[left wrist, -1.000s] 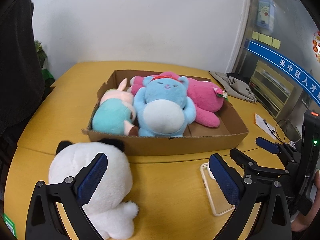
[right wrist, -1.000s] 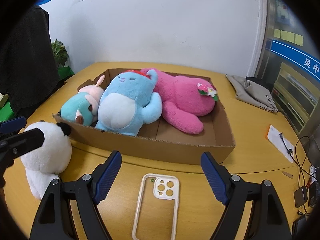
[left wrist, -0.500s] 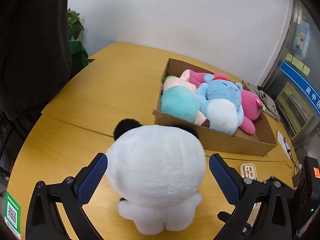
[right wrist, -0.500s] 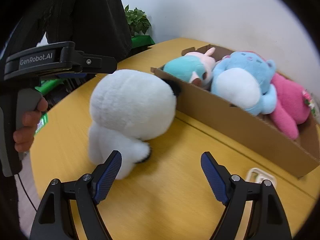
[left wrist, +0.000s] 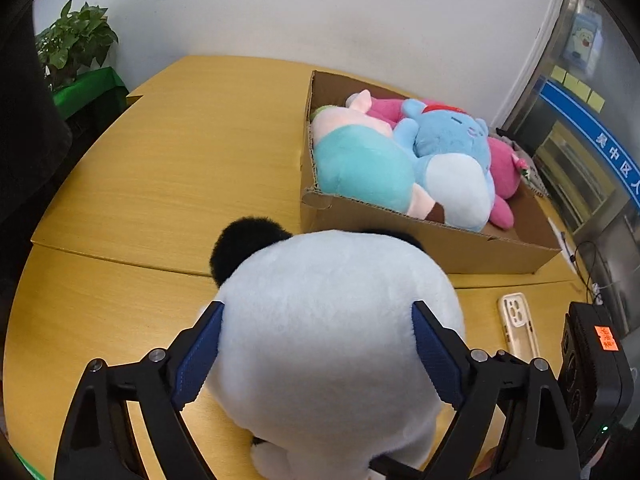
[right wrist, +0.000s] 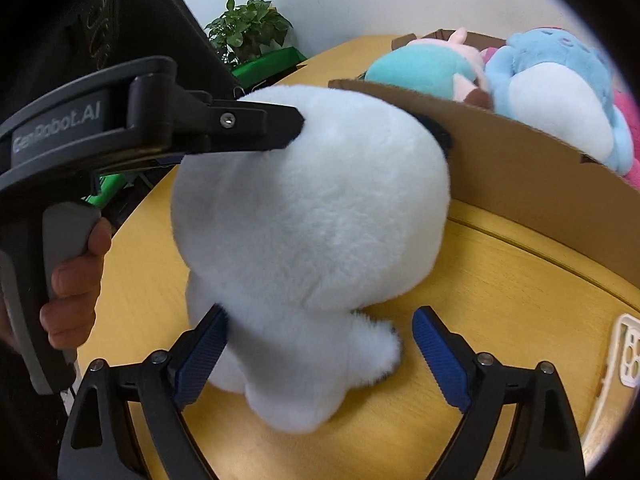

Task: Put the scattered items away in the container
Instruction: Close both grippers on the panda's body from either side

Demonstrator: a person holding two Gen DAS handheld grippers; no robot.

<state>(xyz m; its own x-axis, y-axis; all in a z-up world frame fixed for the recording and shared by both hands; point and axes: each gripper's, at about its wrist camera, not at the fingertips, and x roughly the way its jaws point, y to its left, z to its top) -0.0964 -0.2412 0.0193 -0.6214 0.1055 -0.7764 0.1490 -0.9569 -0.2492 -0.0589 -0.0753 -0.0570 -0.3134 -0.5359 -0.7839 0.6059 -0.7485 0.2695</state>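
A white panda plush with black ears (left wrist: 332, 320) (right wrist: 312, 216) sits on the yellow table, back to both cameras, just in front of the cardboard box (left wrist: 460, 244) (right wrist: 516, 168). My left gripper (left wrist: 316, 344) is open with its blue pads on either side of the plush's head, touching the fur. My right gripper (right wrist: 320, 356) is open around the plush's lower body. The left gripper's finger (right wrist: 256, 128) rests on the head in the right wrist view. The box holds a teal-and-pink plush (left wrist: 360, 168), a blue plush (left wrist: 452, 156) and a pink plush (left wrist: 504, 172).
A clear phone case (left wrist: 518, 328) (right wrist: 628, 352) lies on the table right of the plush. A potted plant (left wrist: 76, 44) stands beyond the table's left edge. Cables and a paper lie at the far right. A black device (left wrist: 592, 364) sits at right.
Both grippers have swung left and closed in on the white panda plush; it now fills the space between each pair of open fingers. The plush itself has stayed put.
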